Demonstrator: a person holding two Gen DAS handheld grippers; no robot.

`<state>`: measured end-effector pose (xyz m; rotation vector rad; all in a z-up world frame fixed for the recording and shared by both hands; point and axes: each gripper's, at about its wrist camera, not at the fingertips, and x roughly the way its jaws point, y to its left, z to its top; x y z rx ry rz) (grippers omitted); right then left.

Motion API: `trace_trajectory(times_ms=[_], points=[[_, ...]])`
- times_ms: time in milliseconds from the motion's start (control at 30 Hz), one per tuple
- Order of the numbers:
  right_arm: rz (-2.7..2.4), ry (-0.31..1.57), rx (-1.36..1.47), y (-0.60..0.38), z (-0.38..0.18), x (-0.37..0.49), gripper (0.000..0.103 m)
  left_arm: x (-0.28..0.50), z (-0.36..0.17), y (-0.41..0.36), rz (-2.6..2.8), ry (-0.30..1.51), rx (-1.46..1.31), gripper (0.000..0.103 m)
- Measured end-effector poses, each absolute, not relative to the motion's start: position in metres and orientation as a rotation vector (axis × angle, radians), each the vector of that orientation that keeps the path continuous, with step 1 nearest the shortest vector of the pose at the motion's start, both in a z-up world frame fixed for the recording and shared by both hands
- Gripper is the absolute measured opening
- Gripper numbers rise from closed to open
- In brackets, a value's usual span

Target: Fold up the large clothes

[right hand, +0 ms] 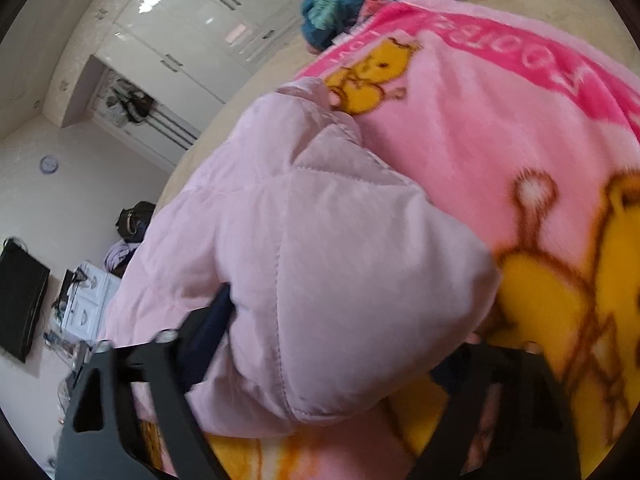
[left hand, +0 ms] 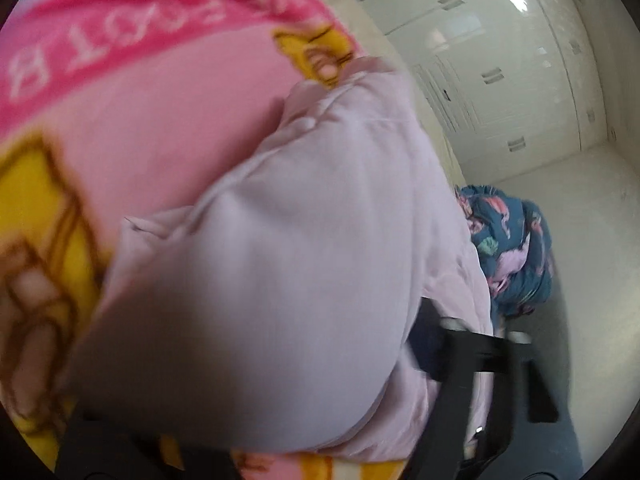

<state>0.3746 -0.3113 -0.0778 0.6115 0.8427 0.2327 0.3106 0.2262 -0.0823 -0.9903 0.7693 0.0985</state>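
The blanket (right hand: 460, 152) covers most of the bed: pink fleece with yellow cartoon bears and a hot-pink band that carries white capital letters. The letters appear upside down and blurred in both views; in the left wrist view the band (left hand: 132, 36) shows something like "FOOT B", and in the right wrist view the end of the word is cut off, so the full writing cannot be read.

The jacket (right hand: 304, 264), a pale pink quilted puffer, lies bunched on the blanket and fills the middle of both views. In the left wrist view the jacket (left hand: 280, 264) bulges right up against the lens and hides most of the tool.

A white glossy wardrobe (left hand: 500, 68) stands at 1 o'clock in the left wrist view, with grey bar handles on its doors. A rumpled dark blue floral garment (left hand: 512, 248) lies at 3 o'clock there, just beyond the jacket; in the right wrist view it sits at 12 o'clock past the blanket's far edge. A black television (right hand: 20, 300) hangs at 9 o'clock on the wall, beside a white drawer unit (right hand: 88, 300) with clutter on top.

The right gripper (right hand: 320, 360) has its fingers spread wide, one on each side of a thick jacket fold that swells between them. Of the left gripper (left hand: 480, 352), one finger shows against the jacket; whether it pinches the cloth I cannot tell.
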Motion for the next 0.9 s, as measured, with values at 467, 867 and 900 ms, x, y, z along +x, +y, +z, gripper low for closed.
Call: trace_trajectory(times_ms=[467, 867, 900], points=[[0.299, 0.662, 0.161, -0.258, 0.017, 0.344, 0.026, 0.307, -0.001, 0.196, 0.045, 0.737, -0.616, 0.028], [0.386, 0.528, -0.01, -0.244, 0.058, 0.239, 0.025, 0.217, 0.025, 0.187, -0.007, 0.702, -0.511, 0.028], [0.388, 0.529, -0.011, -0.245, 0.057, 0.232, 0.025, 0.206, 0.023, 0.187, -0.006, 0.703, -0.5, 0.028]])
